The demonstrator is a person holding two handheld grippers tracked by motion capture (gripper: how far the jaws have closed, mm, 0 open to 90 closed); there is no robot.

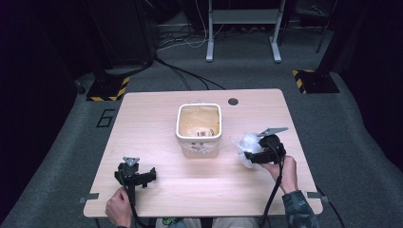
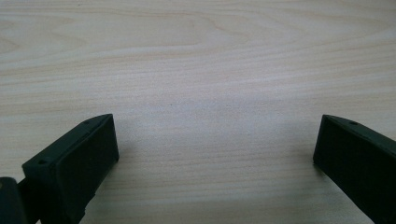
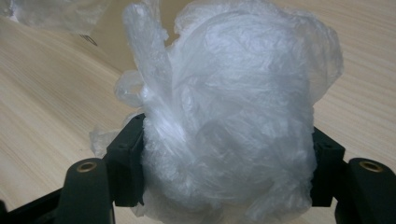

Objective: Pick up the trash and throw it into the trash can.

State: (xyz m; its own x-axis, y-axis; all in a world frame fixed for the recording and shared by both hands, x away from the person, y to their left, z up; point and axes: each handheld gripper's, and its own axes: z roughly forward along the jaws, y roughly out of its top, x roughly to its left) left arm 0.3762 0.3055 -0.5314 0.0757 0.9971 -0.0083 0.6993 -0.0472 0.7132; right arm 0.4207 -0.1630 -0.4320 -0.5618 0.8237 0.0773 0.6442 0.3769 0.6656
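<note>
From the high view, the right claw [image 1: 254, 151] is clamped onto a wad of crumpled clear plastic [image 1: 247, 146], sitting just right of the white bin [image 1: 199, 130] in the middle of the worktop [image 1: 157, 123]. The bin looks lined with more clear film and has some small stuff at the bottom, too small to make out. The left claw [image 1: 142, 178] rests near the front left corner, well apart from everything.

Left gripper view: jaws spread wide, nothing between them, just bare wood grain underneath. So that one's released and idle.

Right gripper view: the plastic wad [image 3: 233, 116] bulges out between both jaws, squeezed in from either side, with loose flaps sticking out up top and a bit trailing at the lower left. More film [image 3: 56, 14] shows in the top left corner.

My take: this looks like carrying the wad over to the bin. Keep the squeeze firm, since this stuff springs back and slips. Get it high enough to pass the rim, then centre it over the opening before letting go so the loose flaps don't snag on the edge.
</note>
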